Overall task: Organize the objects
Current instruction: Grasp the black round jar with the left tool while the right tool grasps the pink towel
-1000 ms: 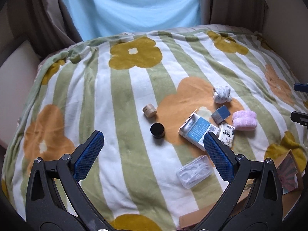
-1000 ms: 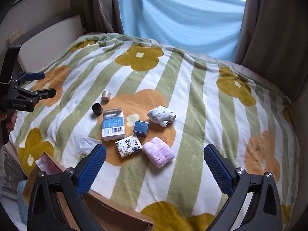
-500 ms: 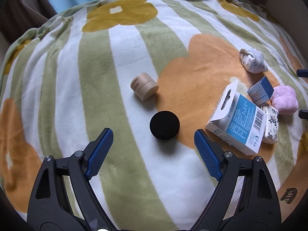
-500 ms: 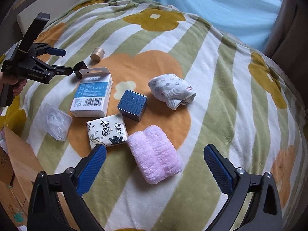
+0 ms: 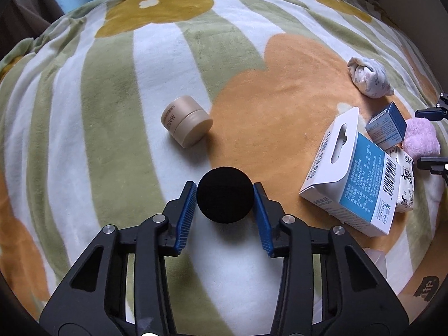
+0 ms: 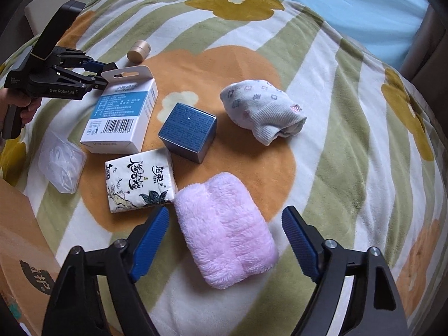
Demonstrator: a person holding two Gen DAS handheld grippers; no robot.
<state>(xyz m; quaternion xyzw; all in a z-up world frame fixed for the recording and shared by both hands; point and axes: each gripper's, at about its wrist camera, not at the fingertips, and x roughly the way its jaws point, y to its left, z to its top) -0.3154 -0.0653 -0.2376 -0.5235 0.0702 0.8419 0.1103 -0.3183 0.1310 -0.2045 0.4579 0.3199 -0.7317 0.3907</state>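
Note:
My left gripper (image 5: 224, 196) is shut on a small black round jar (image 5: 224, 194) that rests on the striped flower blanket (image 5: 112, 84). A beige jar (image 5: 186, 124) lies on its side just beyond it. My right gripper (image 6: 225, 228) is open, its blue pads on either side of a folded pink fluffy towel (image 6: 228, 231). A tissue pack (image 6: 140, 183), a dark blue cube box (image 6: 188, 132), a white and blue carton (image 6: 121, 112) and a rolled grey sock (image 6: 261, 112) lie beyond the towel. The left gripper also shows in the right wrist view (image 6: 107, 72).
A clear plastic case (image 6: 61, 163) lies at the left, by a cardboard box (image 6: 22, 238) at the bed's near edge. A light blue curtain (image 6: 350, 5) hangs behind the bed. The blanket stretches bare to the right of the objects.
My left gripper moved forward and closed on the black jar. My right gripper moved down and forward, so its open pads now flank the pink towel.

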